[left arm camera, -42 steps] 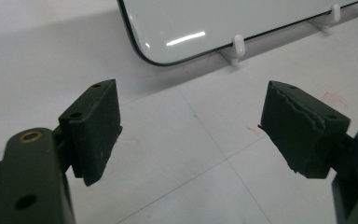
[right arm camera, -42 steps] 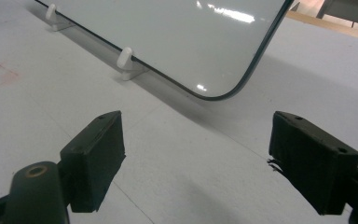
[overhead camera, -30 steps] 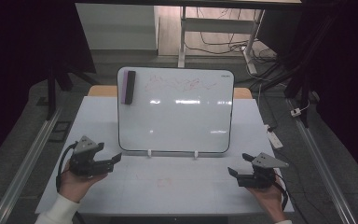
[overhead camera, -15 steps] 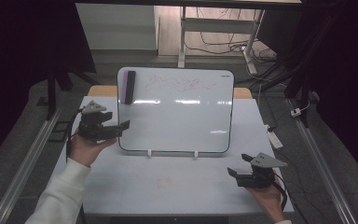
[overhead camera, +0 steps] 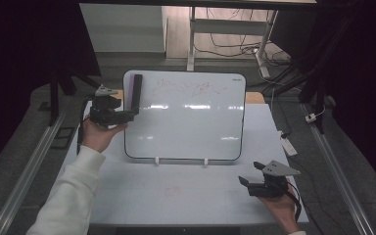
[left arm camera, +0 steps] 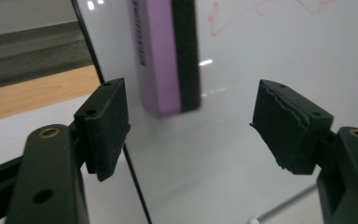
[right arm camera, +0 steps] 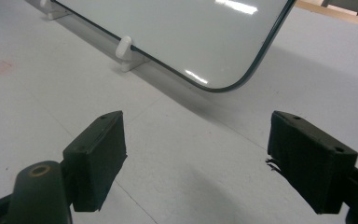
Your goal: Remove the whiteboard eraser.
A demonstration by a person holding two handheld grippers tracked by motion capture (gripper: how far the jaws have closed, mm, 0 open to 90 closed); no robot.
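Left tongs (left arm camera: 191,126) gape wide, just short of the purple eraser (left arm camera: 165,56) stuck on the whiteboard's (overhead camera: 186,122) upper-left corner. Right tongs (right arm camera: 196,158), wide too, hover over the table (overhead camera: 176,196) near that whiteboard's lower-right corner.

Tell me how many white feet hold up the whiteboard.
2: one white foot under the bottom edge left of centre, the other white foot right of centre. None seem hidden.

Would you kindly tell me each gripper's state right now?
Left gripper: open, holding nothing, eraser just ahead.
Right gripper: open, empty.
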